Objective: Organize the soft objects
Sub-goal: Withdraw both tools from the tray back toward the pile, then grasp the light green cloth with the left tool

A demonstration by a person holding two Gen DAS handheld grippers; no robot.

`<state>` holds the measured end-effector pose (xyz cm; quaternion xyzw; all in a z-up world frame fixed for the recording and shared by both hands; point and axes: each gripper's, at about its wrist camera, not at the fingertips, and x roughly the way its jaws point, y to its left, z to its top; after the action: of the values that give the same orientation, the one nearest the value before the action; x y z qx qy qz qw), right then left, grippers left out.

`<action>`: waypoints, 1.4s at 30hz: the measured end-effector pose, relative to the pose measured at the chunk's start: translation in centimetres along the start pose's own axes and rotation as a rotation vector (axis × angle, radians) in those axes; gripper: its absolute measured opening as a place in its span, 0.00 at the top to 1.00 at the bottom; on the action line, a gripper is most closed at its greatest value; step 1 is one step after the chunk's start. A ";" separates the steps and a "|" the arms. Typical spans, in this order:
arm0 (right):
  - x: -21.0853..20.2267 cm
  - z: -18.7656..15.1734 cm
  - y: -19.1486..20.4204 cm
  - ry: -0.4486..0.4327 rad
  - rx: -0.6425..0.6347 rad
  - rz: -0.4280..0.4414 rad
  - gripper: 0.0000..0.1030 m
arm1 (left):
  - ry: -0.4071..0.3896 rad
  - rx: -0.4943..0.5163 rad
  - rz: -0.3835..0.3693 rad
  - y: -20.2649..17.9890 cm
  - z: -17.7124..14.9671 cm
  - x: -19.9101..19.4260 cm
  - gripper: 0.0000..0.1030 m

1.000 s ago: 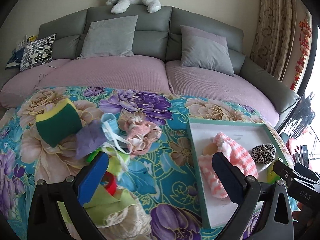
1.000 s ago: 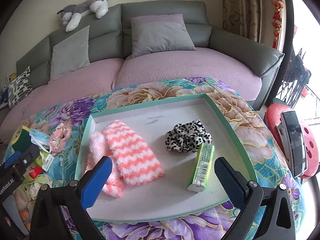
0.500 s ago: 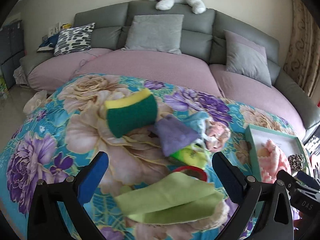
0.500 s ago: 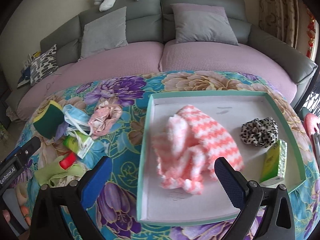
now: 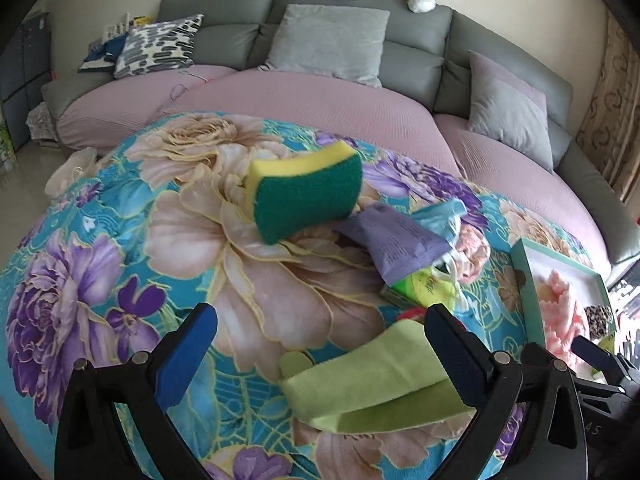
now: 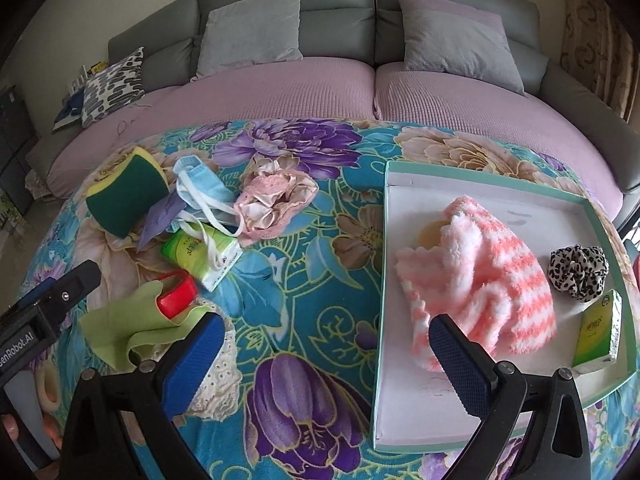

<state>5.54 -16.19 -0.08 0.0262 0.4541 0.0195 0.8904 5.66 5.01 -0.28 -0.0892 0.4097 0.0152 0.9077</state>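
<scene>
**Both claws spread, nothing held; clutter on left of table, tray on right**

Left wrist view: we see the left gripper (image 5: 320, 354) with jaws wide apart and empty, above the floral tablecloth (image 5: 120, 240). A lime-green cloth (image 5: 372, 380) lies just ahead, its right part running under the right blue finger pad (image 5: 454, 356); contact unclear. Further out, a green-and-yellow sponge (image 5: 306, 194) sits tilted, touching a purple pouch (image 5: 394, 242). A green tissue pack (image 5: 424, 290) lies partly under the pouch. The tray (image 5: 524, 280) shows at the right edge with the pink striped sock (image 5: 564, 316) in it.

Right wrist view: we see the right gripper (image 6: 324, 356) also wide apart and empty, straddling the tray's (image 6: 380, 320) left rim. In the tray: pink striped sock (image 6: 484, 288), leopard scrunchie (image 6: 580, 270), green packet (image 6: 598, 332). On the cloth, left of the tray: sponge (image 6: 126, 198), blue face mask (image 6: 200, 184), pink lace fabric (image 6: 274, 200), tissue pack (image 6: 200, 254), red item (image 6: 178, 294) on the lime cloth (image 6: 120, 332). The left gripper's body is at the left edge.
</scene>
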 end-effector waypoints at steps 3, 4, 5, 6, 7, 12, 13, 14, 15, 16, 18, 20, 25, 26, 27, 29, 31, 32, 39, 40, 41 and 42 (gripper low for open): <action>0.2 -0.1 0.3 0.010 -0.014 -0.003 0.00 | 0.056 0.005 -0.037 -0.4 -0.5 1.1 0.00; 0.2 -0.1 0.4 0.011 -0.018 -0.005 0.00 | 0.078 -0.001 -0.040 -0.3 -0.7 1.5 0.00; 0.2 -0.1 0.4 0.012 -0.021 -0.007 0.00 | 0.098 -0.010 -0.039 -0.2 -0.9 1.8 0.00; 0.2 -0.2 0.5 0.012 -0.024 -0.008 0.00 | 0.115 -0.017 -0.042 -0.1 -1.2 2.1 0.00; 0.2 -0.2 0.5 0.014 -0.026 -0.010 0.00 | 0.128 -0.021 -0.046 0.0 -1.5 2.3 0.00; 0.2 -0.2 0.8 0.015 -0.037 -0.019 0.00 | 0.193 -0.035 -0.041 0.3 -2.5 3.1 0.00; 0.1 -0.3 0.9 0.014 -0.039 -0.021 0.00 | 0.211 -0.041 -0.046 0.5 -2.8 3.3 0.00; 0.1 -0.3 0.9 0.013 -0.041 -0.022 0.00 | 0.233 -0.050 -0.052 0.6 -3.0 3.6 0.00; 0.0 -0.3 0.9 0.012 -0.042 -0.024 0.00 | 0.253 -0.061 -0.055 0.8 -3.3 3.9 0.00; 0.0 -0.3 1.0 0.012 -0.044 -0.026 0.00 | 0.266 -0.066 -0.057 0.9 -3.5 4.1 0.00; -0.1 -0.4 1.0 0.011 -0.046 -0.031 0.00 | 0.265 -0.063 -0.057 1.0 -3.7 3.9 0.00; -0.2 -0.4 1.1 0.011 -0.048 -0.035 0.00 | 0.269 -0.058 -0.057 0.9 -4.0 3.7 0.00; -0.4 -0.5 1.4 0.009 -0.057 -0.038 0.00 | 0.275 -0.022 -0.063 0.3 -4.6 2.9 0.28; -0.4 -0.5 1.4 0.009 -0.058 -0.038 0.00 | 0.275 -0.013 -0.072 0.2 -4.4 2.9 0.37; -0.4 -0.5 1.5 0.010 -0.059 -0.038 0.00 | 0.277 -0.004 -0.081 -0.1 -4.5 2.8 0.39; -0.4 -0.6 1.5 0.011 -0.063 -0.038 0.00 | 0.280 0.015 -0.093 -0.6 -4.7 2.7 0.53; -0.4 -0.6 1.6 0.013 -0.064 -0.039 0.00 | 0.281 0.024 -0.111 -1.0 -4.8 2.6 0.61; -0.3 -0.6 1.6 0.013 -0.064 -0.038 0.00 | 0.281 0.029 -0.120 -1.2 -4.8 2.5 0.66; 0.0 -0.6 1.5 0.016 -0.058 -0.034 0.00 | 0.262 0.043 -0.144 -1.7 -4.3 2.6 0.91; 0.1 -0.6 1.5 0.018 -0.058 -0.034 0.00 | 0.252 0.037 -0.152 -1.6 -4.1 2.5 0.92; 0.1 -0.6 1.4 0.018 -0.057 -0.033 0.00 | 0.242 0.037 -0.159 -1.6 -3.9 2.3 0.92; 0.1 -0.6 1.4 0.018 -0.055 -0.032 0.00 | 0.230 0.039 -0.166 -1.7 -3.7 2.1 0.92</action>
<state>5.13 -14.77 -0.43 -0.0060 0.4617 0.0179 0.8869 4.45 2.61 -3.96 -0.1062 0.5026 -0.0780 0.8544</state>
